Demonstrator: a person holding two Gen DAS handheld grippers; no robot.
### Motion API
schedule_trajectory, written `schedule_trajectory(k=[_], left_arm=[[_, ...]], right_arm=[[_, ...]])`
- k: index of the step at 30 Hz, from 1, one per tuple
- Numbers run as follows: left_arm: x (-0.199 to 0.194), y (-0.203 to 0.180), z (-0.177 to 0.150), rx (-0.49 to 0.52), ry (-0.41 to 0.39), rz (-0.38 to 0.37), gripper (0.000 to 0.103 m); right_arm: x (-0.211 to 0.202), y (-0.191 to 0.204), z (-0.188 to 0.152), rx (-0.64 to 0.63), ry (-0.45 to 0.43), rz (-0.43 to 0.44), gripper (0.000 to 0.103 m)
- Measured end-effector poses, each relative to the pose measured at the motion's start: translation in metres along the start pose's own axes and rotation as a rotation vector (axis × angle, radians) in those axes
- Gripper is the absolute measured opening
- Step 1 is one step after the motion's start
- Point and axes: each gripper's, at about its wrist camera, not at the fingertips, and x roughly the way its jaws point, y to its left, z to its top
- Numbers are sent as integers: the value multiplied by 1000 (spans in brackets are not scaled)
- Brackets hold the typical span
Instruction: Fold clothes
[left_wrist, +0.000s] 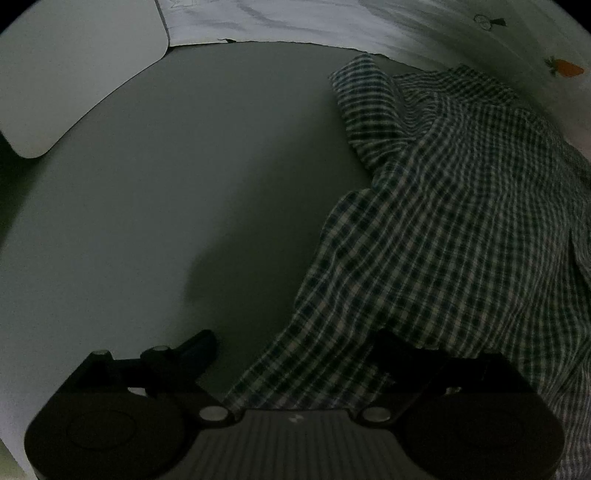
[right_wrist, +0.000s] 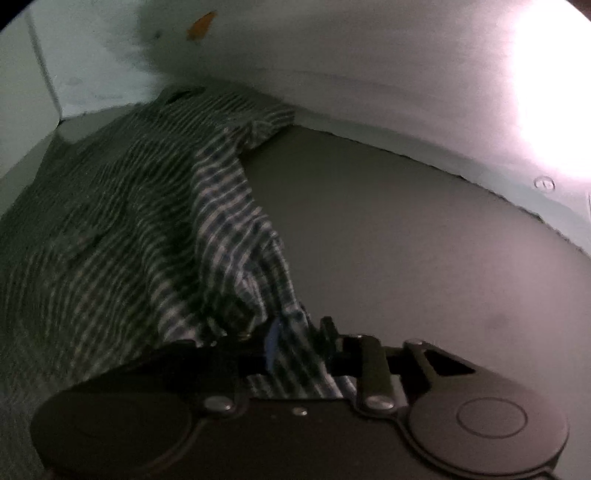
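The shirt (left_wrist: 461, 221) lies on the worktop (left_wrist: 166, 203), ahead and to the right of the left hand-held gripper (left_wrist: 295, 354), one edge trailing back between its jaws. A board (left_wrist: 74, 66) sits far ahead to its left. For the right hand-held gripper (right_wrist: 291, 332) the shirt (right_wrist: 129, 221) spreads ahead-left (its near edge between the jaws), bare worktop (right_wrist: 424, 240) to the right.

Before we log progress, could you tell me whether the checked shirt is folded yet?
Not folded: the checked shirt lies rumpled in loose, uneven creases.
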Motion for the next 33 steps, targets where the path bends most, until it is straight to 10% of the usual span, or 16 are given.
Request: schedule_trajectory(k=[3,9,14,20,25,33], left_arm=[[2,-1,1,-1,-6,0,94],[4,0,3,2,-7,-2,94],[4,3,2,2,-13,-6,96],[6,5,3,6,-21,-9,97],[5,-1,-5,-4,-43,-6,102],[8,-3,-7,3,-62,-16,103]], right_arm=[[0,13,-1,-50,-12,-53,1],[-12,-7,0,39,-136,-309,0],[9,-47,7,176,-141,-339,2],[-26,-51,-9,351,-198,-419,38],[-88,-25,-68,514,-255,-533,39],[-123,-14,-189,740,-104,-685,42]])
